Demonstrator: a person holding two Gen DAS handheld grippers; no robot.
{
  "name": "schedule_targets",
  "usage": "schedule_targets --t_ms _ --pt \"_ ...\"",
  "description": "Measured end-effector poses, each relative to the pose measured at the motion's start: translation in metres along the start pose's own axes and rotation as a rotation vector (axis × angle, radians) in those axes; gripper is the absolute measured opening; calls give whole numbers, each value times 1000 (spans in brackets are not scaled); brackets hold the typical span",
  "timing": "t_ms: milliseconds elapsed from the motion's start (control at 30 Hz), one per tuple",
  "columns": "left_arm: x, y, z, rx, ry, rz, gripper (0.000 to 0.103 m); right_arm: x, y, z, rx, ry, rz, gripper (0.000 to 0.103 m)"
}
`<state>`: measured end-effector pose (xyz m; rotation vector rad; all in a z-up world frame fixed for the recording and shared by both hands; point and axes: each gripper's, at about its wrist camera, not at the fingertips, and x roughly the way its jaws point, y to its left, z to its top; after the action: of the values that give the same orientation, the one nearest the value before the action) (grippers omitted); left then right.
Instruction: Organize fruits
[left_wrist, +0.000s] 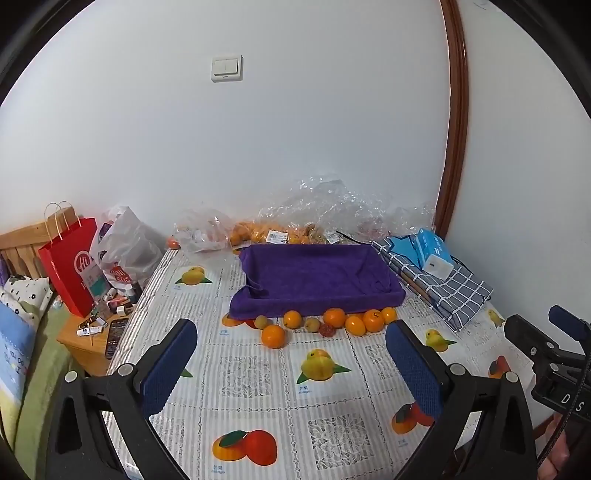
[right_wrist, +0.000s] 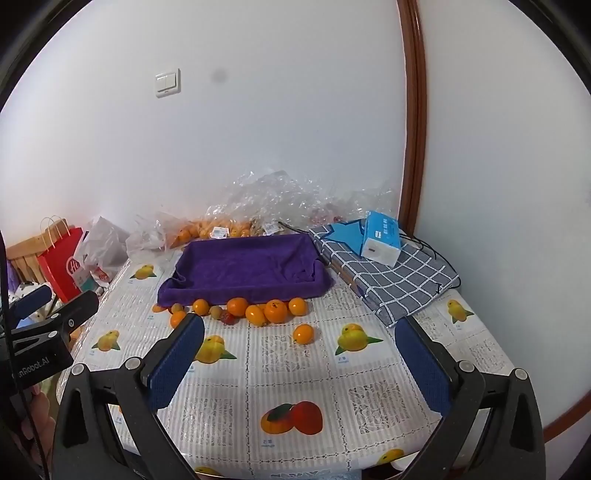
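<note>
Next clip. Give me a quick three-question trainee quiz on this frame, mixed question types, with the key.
1. True or false: the purple cloth-lined tray already holds fruit.
2. Multiple choice: the blue and white tissue pack rests on A) the folded grey checked cloth, B) the purple tray, C) the red paper bag.
3. Fill in: the left gripper and the right gripper both have their jaws ____.

Key:
1. False. Its inside shows only cloth; the loose oranges lie on the fruit-print tablecloth along its near edge.
2. A.
3. Open, with nothing between the blue pads.
</note>
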<state>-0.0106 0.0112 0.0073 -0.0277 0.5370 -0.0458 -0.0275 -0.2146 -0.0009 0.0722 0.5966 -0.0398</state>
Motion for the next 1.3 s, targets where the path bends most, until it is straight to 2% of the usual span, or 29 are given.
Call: schedule_targets --t_ms 1300 --pt "-6 0 0 -16 3 4 103 -6 2 -4 9 -6 16 102"
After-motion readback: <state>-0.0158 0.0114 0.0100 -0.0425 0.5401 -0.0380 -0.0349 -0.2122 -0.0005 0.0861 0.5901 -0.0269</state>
